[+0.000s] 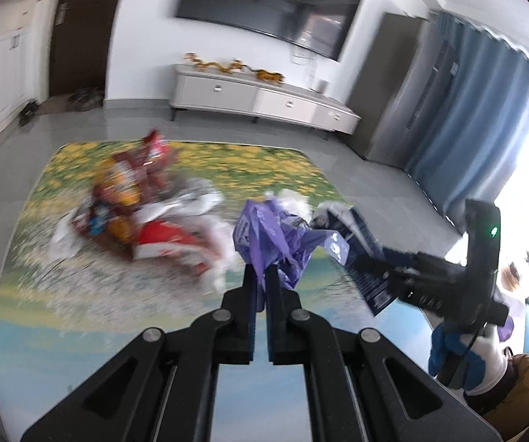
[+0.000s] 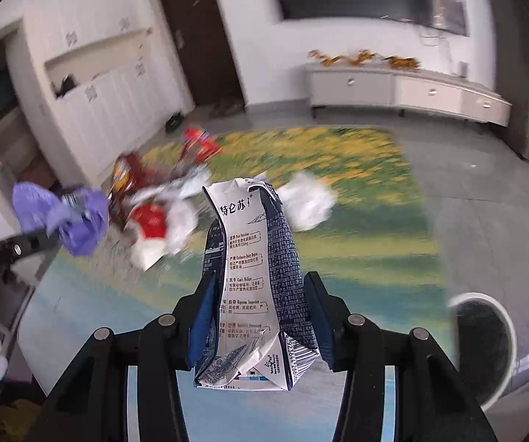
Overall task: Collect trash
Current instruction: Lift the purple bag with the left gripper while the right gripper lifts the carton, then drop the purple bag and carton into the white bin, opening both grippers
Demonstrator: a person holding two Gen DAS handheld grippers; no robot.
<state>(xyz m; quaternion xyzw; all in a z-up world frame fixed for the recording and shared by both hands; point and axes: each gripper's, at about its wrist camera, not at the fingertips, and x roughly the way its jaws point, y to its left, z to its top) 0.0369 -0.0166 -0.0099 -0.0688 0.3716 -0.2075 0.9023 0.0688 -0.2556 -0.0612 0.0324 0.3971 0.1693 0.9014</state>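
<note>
Trash lay in a messy heap on the left part of the rug, a soft mat with yellow flowers at the far end and blue at the near end. The heap had red and orange snack bags and some white paper, all blurry. One more white crumpled bit lay by itself on the rug, to the right of the heap.

The left gripper was up above the rug, near the middle of its own view. Its two fingers were pressed close together and pinched a purple wrapper. The wrapper was crinkled and stuck up past the fingertips.

To the right of it, the right gripper held a milk carton. Its jaws were partly spread, one on each side of the carton, and they squeezed it. The carton was dark blue and white with writing on it, and it was dented and squashed. It stood upright between the fingers, off the floor.

A hand in a blue and white glove held the right tool.

Farther right, low on the floor, a round bin with a white rim and a dark inside stood just off the rug. Behind everything, a long white cabinet stood against the wall under a dark TV.
</note>
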